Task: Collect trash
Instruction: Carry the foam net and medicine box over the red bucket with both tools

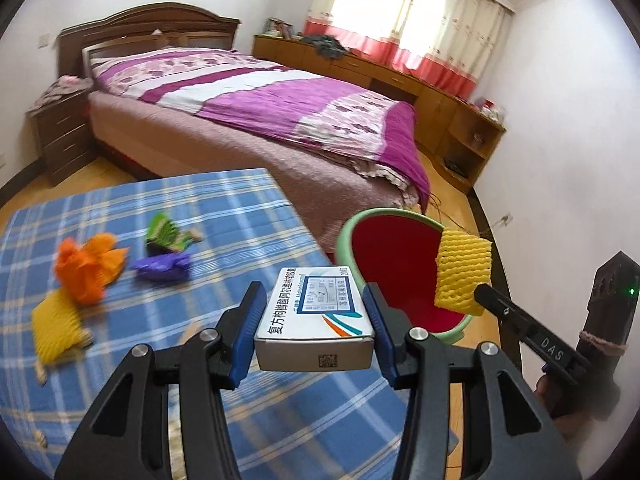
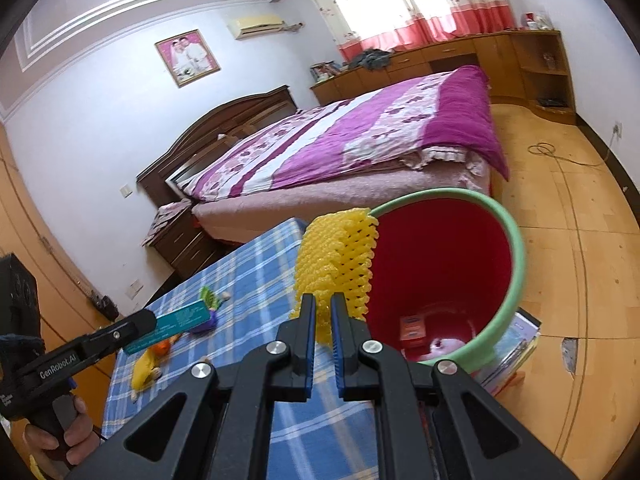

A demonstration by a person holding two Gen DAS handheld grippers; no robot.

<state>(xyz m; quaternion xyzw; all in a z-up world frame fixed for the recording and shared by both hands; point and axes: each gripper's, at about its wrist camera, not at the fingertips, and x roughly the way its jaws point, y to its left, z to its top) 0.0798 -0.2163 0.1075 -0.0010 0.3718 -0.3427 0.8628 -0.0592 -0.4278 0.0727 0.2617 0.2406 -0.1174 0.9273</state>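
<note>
My left gripper (image 1: pixel 316 314) is shut on a white medicine box (image 1: pixel 316 316) with blue print, held over the table's right edge near the bin. My right gripper (image 2: pixel 323 316) is shut on a yellow foam net (image 2: pixel 336 258), which hangs at the rim of the red bin (image 2: pixel 440 264) with a green rim. In the left wrist view the same net (image 1: pixel 462 270) and the right gripper (image 1: pixel 486 292) sit over the bin (image 1: pixel 394 264). Inside the bin lie a red box (image 2: pixel 414 330) and a pale wad (image 2: pixel 444 346). In the right wrist view the left gripper (image 2: pixel 150 322) carries the box (image 2: pixel 180 326).
On the blue checked tablecloth (image 1: pixel 224 208) lie an orange wrapper (image 1: pixel 86 268), a second yellow net (image 1: pixel 56 326), a purple wrapper (image 1: pixel 162 268) and a green wrapper (image 1: pixel 164 234). A bed (image 1: pixel 260 108) stands behind. Books (image 2: pixel 514 344) lie beside the bin on the wooden floor.
</note>
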